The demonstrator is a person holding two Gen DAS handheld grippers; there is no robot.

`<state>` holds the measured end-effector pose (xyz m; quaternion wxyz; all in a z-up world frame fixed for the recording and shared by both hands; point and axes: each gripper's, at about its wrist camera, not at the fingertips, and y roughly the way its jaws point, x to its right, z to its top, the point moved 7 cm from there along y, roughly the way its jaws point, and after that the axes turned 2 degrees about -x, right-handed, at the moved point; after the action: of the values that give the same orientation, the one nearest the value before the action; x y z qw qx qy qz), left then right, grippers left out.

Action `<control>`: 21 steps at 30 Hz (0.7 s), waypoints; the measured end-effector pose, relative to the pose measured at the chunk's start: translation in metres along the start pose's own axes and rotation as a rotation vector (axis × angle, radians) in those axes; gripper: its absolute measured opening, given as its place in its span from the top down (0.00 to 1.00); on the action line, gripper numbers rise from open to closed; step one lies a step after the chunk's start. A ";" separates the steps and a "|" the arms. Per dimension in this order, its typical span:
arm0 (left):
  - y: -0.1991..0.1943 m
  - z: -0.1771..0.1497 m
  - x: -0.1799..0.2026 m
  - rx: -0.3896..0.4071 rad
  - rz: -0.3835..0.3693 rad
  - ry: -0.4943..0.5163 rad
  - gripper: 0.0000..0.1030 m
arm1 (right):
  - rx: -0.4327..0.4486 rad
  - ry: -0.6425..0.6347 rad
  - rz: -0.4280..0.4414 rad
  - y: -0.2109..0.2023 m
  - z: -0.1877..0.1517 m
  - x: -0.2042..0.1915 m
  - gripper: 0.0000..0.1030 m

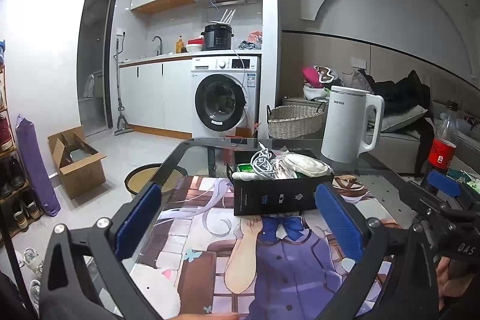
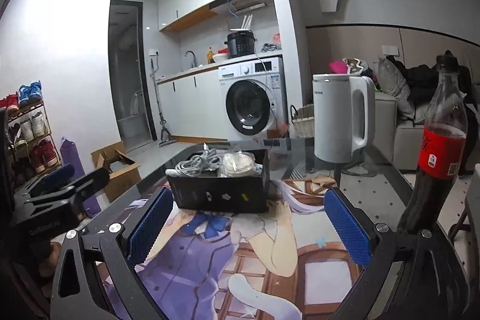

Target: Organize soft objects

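Observation:
A black box [image 1: 279, 195] [image 2: 222, 194] stands on a printed anime mat [image 1: 240, 260] [image 2: 240, 245] on a glass table. It holds a coiled grey cable [image 1: 264, 165] [image 2: 195, 163], a bagged white roll [image 1: 306, 165] [image 2: 237, 164] and a green packet [image 1: 246, 168]. My left gripper [image 1: 238, 218] hovers over the mat just short of the box, jaws wide open, nothing between them. My right gripper [image 2: 249, 222] stands likewise open and empty before the box. Each gripper shows at the edge of the other's view, the right [image 1: 444, 194] and the left [image 2: 60, 185].
A white kettle [image 1: 349, 123] [image 2: 342, 117] stands behind the box to the right, a cola bottle [image 1: 444, 144] [image 2: 438, 152] further right. A wicker basket [image 1: 295, 122], washing machine [image 1: 225, 98], cardboard box [image 1: 76, 161] and shoe rack [image 2: 27, 128] stand beyond the table.

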<state>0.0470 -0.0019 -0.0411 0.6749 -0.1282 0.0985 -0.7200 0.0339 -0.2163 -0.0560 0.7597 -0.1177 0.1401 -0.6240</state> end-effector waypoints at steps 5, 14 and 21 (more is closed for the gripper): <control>0.001 0.002 0.004 0.007 -0.006 0.014 0.00 | 0.019 -0.036 0.008 -0.003 0.002 -0.007 0.01; 0.001 -0.001 0.009 -0.001 -0.019 0.019 0.00 | 0.007 -0.046 0.013 -0.002 0.000 -0.008 0.01; 0.002 -0.001 0.012 -0.009 -0.026 0.010 0.00 | 0.011 -0.047 0.018 -0.002 0.001 -0.009 0.01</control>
<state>0.0475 -0.0137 -0.0422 0.6643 -0.1288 0.1035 -0.7290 0.0308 -0.2084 -0.0536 0.7692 -0.1266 0.1197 -0.6148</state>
